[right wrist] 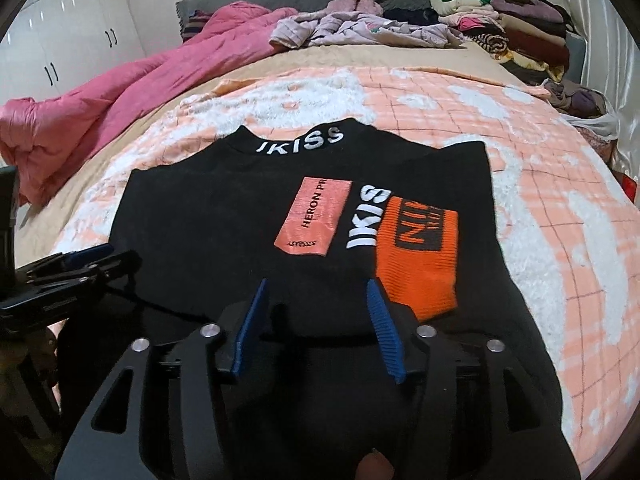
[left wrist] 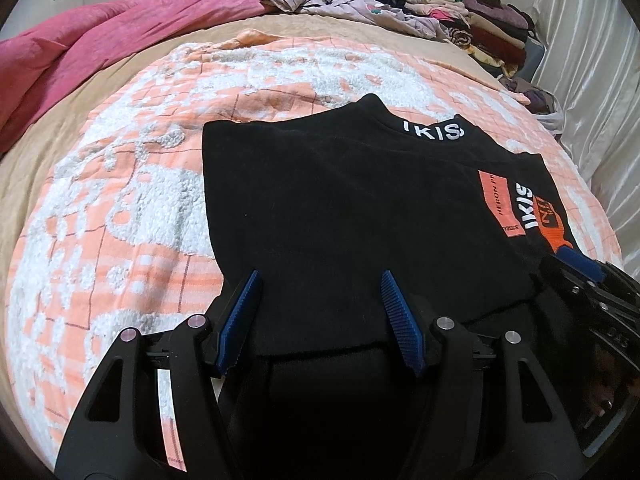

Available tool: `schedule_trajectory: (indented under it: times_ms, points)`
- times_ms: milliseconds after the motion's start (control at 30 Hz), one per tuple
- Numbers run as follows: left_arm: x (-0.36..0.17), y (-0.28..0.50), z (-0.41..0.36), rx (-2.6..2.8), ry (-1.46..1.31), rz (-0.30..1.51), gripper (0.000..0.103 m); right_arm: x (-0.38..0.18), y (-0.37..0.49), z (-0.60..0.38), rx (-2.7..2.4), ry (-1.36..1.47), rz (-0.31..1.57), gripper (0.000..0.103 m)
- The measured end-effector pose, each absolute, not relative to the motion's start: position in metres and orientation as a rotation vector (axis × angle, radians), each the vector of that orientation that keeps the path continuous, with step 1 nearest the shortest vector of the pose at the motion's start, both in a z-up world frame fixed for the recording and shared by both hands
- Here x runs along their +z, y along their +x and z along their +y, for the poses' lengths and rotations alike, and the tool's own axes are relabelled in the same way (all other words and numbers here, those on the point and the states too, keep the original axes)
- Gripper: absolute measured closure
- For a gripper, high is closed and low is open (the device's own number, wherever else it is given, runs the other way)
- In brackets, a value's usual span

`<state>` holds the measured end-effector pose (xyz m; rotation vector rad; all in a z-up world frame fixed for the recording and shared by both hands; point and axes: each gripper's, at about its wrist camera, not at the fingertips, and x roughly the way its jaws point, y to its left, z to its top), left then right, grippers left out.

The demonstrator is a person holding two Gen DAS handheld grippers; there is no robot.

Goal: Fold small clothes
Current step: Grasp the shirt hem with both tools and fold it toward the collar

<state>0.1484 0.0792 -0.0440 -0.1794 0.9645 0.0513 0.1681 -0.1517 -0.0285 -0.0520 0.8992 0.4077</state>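
Note:
A small black sweater (left wrist: pixel 352 200) with white "IKISS" lettering and orange patches lies flat on the bed, its sides folded inward; it also shows in the right wrist view (right wrist: pixel 224 224). An orange cuff (right wrist: pixel 420 256) lies on its right part. My left gripper (left wrist: pixel 320 316) is open, its blue pads over the sweater's near left hem. My right gripper (right wrist: pixel 316 320) is open over the near hem, beside the cuff. Each gripper shows in the other's view: the right one (left wrist: pixel 580 268), the left one (right wrist: pixel 88 258).
The sweater rests on an orange-and-white blanket (left wrist: pixel 140 184) over a beige sheet. A pink duvet (right wrist: pixel 120 92) lies at the far left. Loose clothes (right wrist: pixel 360 24) and folded stacks (right wrist: pixel 516 20) line the far edge. A white curtain (left wrist: pixel 592 64) hangs at the right.

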Motion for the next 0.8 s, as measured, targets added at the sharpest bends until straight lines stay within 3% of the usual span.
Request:
schedule_trajectory:
  times_ms: [233,300,567,633,667,800]
  points:
    - [-0.044,0.148,0.079,0.053,-0.182,0.964,0.049,-0.019,0.162,-0.166,0.382,-0.020,0.880,0.040]
    - [-0.043,0.148,0.077,0.056,-0.175,0.964,0.049,-0.017,0.159,-0.168,0.383,-0.010,0.875,0.033]
    - [-0.035,0.141,0.079,0.065,-0.183,0.954,0.047,-0.006,0.152,-0.177,0.374,-0.004,0.848,0.030]
    - [-0.031,0.137,0.079,0.068,-0.185,0.952,0.046,-0.003,0.149,-0.180,0.369,-0.002,0.844,0.025]
    - [-0.030,0.136,0.079,0.068,-0.185,0.949,0.045,-0.002,0.148,-0.181,0.368,0.002,0.840,0.018]
    - [-0.018,0.126,0.078,0.072,-0.180,0.922,0.035,0.003,0.143,-0.188,0.365,0.012,0.827,0.017]
